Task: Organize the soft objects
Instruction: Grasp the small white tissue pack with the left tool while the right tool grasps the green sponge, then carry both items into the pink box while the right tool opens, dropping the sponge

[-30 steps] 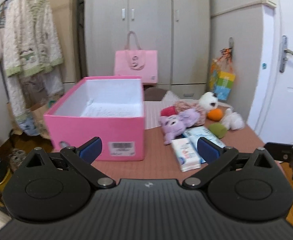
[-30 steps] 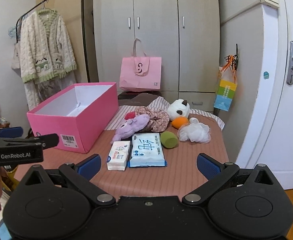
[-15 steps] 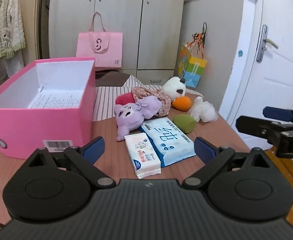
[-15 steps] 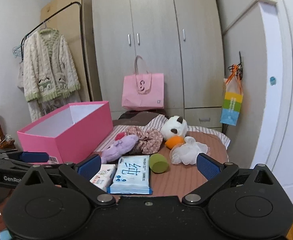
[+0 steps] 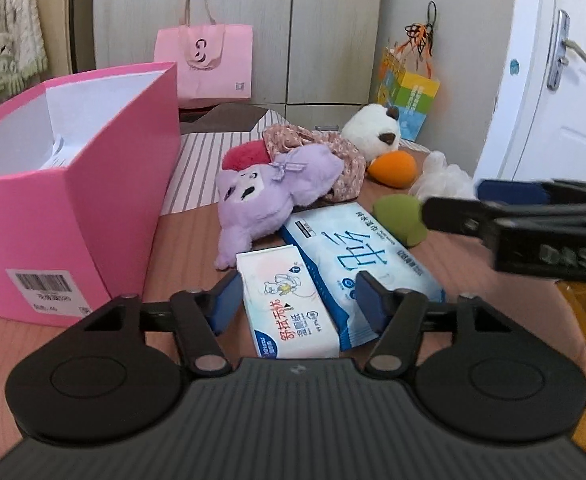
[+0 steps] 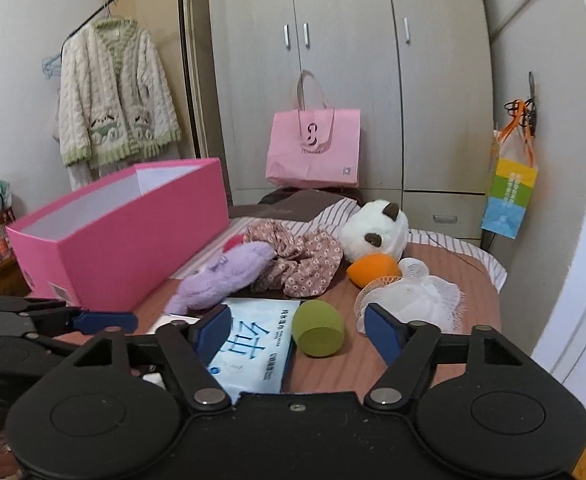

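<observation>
The left gripper is closing around the small white tissue pack on the table, pads seemingly not pressing yet. The right gripper, also closing, has the green sponge between its jaws, untouched. Both should squeeze square and gently before lifting toward the pink box.

Purple plush, tissue packs and sponges lie beside the open pink box.
</observation>
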`<state>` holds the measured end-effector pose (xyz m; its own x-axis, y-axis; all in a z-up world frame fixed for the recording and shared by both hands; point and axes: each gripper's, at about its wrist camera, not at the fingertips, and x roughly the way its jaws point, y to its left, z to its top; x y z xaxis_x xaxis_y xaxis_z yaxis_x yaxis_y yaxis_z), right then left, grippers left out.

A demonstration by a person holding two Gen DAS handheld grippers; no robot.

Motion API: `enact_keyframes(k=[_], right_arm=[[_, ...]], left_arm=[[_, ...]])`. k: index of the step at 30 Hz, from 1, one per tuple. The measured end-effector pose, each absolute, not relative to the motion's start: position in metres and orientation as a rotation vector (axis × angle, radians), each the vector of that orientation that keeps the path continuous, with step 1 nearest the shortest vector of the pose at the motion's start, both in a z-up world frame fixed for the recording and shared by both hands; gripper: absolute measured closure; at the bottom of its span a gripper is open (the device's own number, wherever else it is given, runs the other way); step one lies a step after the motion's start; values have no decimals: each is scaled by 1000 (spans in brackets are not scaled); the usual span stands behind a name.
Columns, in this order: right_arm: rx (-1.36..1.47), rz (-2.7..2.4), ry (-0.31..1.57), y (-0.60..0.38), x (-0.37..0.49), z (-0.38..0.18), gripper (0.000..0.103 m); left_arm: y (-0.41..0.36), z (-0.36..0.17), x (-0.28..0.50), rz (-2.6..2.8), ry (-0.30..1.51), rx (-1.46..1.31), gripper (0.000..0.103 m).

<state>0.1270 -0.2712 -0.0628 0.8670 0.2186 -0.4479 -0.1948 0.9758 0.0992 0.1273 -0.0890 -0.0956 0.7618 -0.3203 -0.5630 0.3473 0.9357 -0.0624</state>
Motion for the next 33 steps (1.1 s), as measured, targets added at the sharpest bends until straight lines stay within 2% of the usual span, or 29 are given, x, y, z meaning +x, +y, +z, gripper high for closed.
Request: enact_keyframes(k=[4, 6, 8, 9, 10, 18, 26, 28, 30, 33], right_arm=[[49, 217, 484, -272, 143, -74, 33], [56, 221, 501, -272, 150, -79, 41], [65, 229, 512, -274, 155, -84, 46], [61, 232, 522, -274, 158, -85, 54], [52, 231, 526, -273, 160, -86, 55], [2, 191, 546, -272, 168, -92, 53], [23, 164, 559, -276, 172, -98, 54], [12, 169, 540, -273, 168, -95, 58], [19, 175, 521, -271, 163, -92, 60], [15, 167, 513, -269, 158, -89, 60]], left_arm=[[-91, -99, 130, -322, 582, 68, 49], [-88, -100, 136, -314, 604, 48, 57], [-85, -102, 142, -313, 629, 31, 59], [-85, -102, 142, -316, 635, 29, 59], [-85, -102, 143, -317, 637, 34, 59], [-95, -108, 149, -285, 670, 56, 54], [-100, -116, 146, -256, 605, 86, 50], [-100, -116, 145, -251, 600, 83, 51], [-100, -116, 143, -249, 594, 84, 61], [-98, -115, 141, -252, 593, 74, 64]])
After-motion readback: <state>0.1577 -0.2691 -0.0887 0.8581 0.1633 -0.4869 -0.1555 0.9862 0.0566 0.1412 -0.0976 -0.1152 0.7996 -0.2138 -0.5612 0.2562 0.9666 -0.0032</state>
